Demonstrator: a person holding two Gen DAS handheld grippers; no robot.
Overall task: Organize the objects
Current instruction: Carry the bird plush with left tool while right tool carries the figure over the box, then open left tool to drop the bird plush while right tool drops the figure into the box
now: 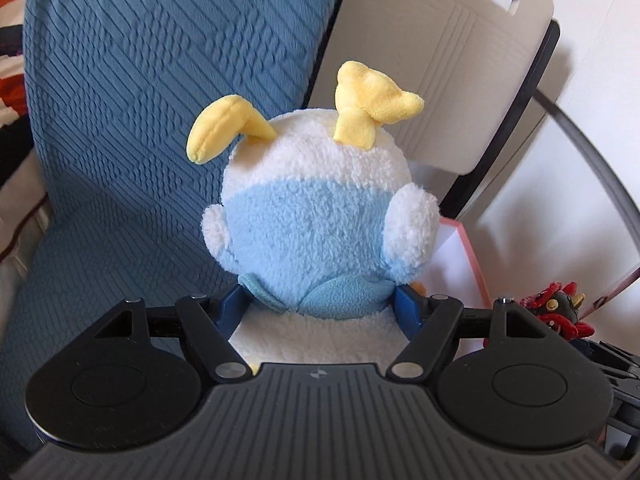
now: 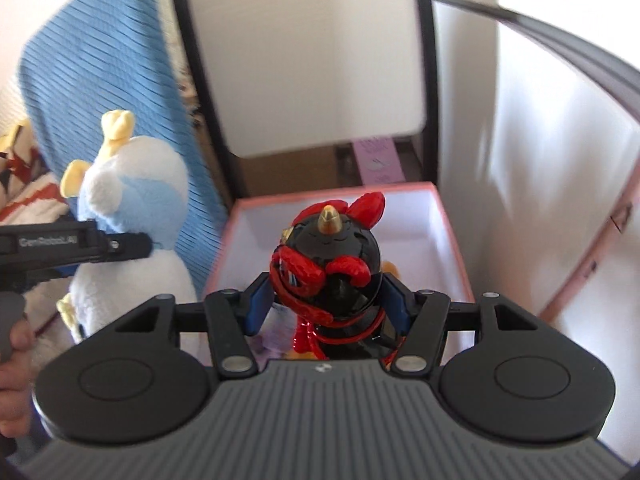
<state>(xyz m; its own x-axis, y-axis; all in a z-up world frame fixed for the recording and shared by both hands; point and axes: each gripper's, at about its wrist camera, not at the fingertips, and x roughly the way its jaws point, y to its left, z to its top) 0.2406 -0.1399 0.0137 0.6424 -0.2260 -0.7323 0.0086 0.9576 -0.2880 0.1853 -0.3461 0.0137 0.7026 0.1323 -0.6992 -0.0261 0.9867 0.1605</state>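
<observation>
**Plush toy and figurine, one in each gripper, by the open box**

Plush toy (image 1: 316, 224), one in number, is white and pale blue with two yellow feet pointing up; it hangs upside down, clamped between the blue fingers (image 1: 408, 306) of the left gripper (image 1: 320, 304). The fingers press into its soft body from both sides. Behind it stands a blue quilted cushion (image 1: 152, 120), and to its right a beige panel (image 1: 452, 64) with a slot cut near its top.

One figurine (image 2: 332, 260), glossy black with red horns, red arms and a single gold horn on its head, sits between the blue fingers (image 2: 258, 304) of the right gripper (image 2: 326, 308). Those fingers close against its sides, so the right gripper grips it. The figurine is held over one open box (image 2: 452, 248) with a pink rim and white inner walls; whether it touches the box floor cannot be told. A little of something yellow and something lilac shows low in the box, too hidden to name.

In the right wrist view the left gripper appears at the left edge with the plush toy, just beside the box. White lettering on its black side reads roughly "GenRobot.AI", somewhat blurred. A lilac strip (image 2: 378, 160) with unreadable marks lies beyond the box, under the panel. The figurine also shows in the left wrist view, low at right.
</observation>
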